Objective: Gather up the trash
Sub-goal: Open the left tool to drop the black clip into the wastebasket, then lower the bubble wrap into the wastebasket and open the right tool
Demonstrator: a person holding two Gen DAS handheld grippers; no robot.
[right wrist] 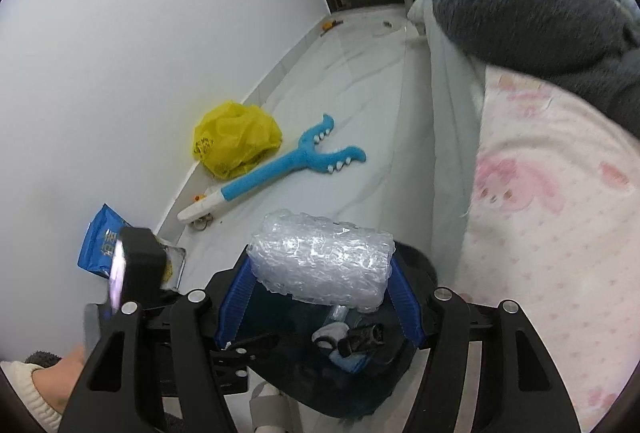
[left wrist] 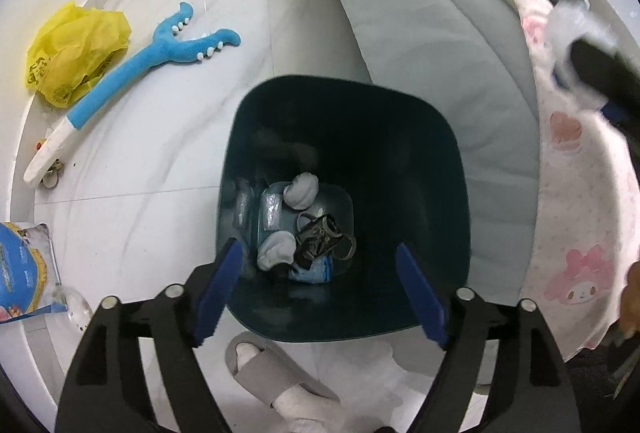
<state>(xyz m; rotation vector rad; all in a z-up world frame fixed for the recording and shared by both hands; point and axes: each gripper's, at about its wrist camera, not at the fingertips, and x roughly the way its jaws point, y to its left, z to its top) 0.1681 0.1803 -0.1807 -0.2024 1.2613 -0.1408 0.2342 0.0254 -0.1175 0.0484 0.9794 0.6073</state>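
Over the dark teal trash bin point(left wrist: 344, 113), the left tongs point(left wrist: 320, 293) hang wide and empty; the right tongs point(right wrist: 318, 297) are clamped on a bubble wrap wad point(right wrist: 320, 257) just above it.

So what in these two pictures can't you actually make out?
- Left wrist view: the right gripper at the right edge is blurred and cut off; its load is just a white smear.
- Left wrist view: the bin floor is dim; the dark tangle among the trash cannot be identified.
- Right wrist view: the bubble wrap bundle hides the bin's far rim.
- Right wrist view: the blue packet print is too small.
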